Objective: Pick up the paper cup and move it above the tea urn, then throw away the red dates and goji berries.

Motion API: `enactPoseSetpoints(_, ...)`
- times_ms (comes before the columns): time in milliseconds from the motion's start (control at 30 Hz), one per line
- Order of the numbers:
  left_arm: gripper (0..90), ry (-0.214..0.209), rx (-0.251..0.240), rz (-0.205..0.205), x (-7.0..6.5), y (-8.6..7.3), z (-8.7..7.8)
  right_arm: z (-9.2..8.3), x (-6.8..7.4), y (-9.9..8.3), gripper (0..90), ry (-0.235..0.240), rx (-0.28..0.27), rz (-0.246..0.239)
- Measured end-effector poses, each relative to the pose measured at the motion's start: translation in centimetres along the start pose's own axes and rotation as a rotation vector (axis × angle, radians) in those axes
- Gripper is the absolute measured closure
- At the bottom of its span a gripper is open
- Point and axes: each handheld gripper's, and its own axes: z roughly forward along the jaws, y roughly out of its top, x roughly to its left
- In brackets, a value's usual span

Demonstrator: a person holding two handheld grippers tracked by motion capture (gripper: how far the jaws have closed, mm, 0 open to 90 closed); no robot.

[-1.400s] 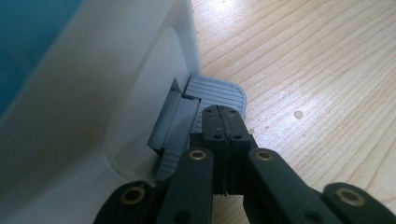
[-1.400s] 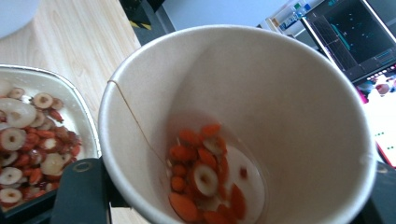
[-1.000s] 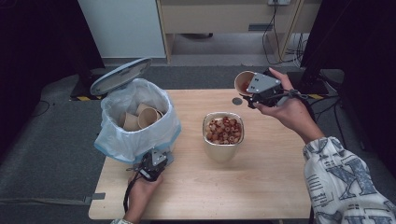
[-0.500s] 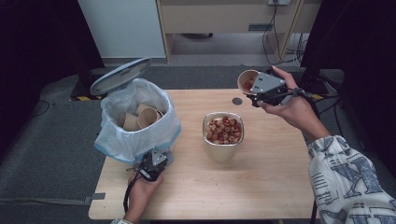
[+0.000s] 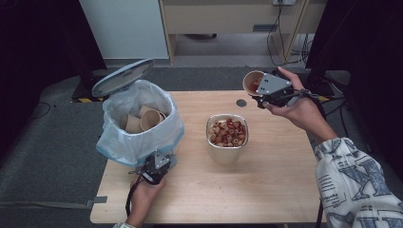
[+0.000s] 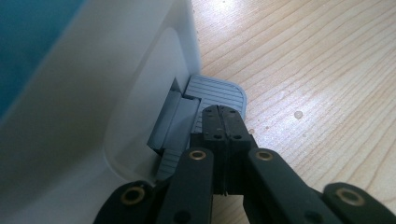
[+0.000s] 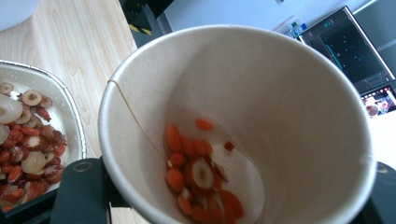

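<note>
High view: the left gripper (image 5: pixel 159 165) sits near, its jaws shut tight with nothing between them, pressing the grey pedal (image 6: pixel 217 95) of the bin (image 5: pixel 138 123). That seems to hold the lid (image 5: pixel 122 76) up. Farther off, the right gripper (image 5: pixel 264 91) squeezes a paper cup (image 5: pixel 252 81) above the far side of the table (image 5: pixel 266 190). Some red bits (image 7: pixel 201 177) are left inside. I think they go into the bowl (image 5: pixel 227 133) next, so the cup must tip over it.
</note>
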Motion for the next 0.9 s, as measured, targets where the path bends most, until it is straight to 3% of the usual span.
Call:
enactPoseSetpoints(333, 89.7, 0.000, 0.000, 0.000, 0.0, 0.0, 0.0, 0.0, 0.0, 0.5, 30.7, -0.002, -0.003, -0.017)
enactPoseSetpoints(500, 89.7, 0.000, 0.001, 0.001, 0.0, 0.0, 0.0, 0.4, 0.6, 0.9, 30.7, 0.011, -0.002, -0.039)
enactPoseSetpoints(667, 89.7, -0.001, 0.000, 0.001, 0.0, 0.0, 0.0, 0.5, 0.7, 0.7, 30.7, 0.006, -0.002, -0.026)
enactPoseSetpoints(767, 89.7, 0.000, 0.000, 0.001, 0.0, 0.0, 0.0, 0.7, 1.2, 0.9, 30.7, 0.014, 0.004, -0.048)
enactPoseSetpoints(900, 89.7, 0.000, 0.001, 0.001, 0.0, 0.0, 0.0, 0.8, 1.4, 0.8, 30.7, -0.001, 0.012, -0.050)
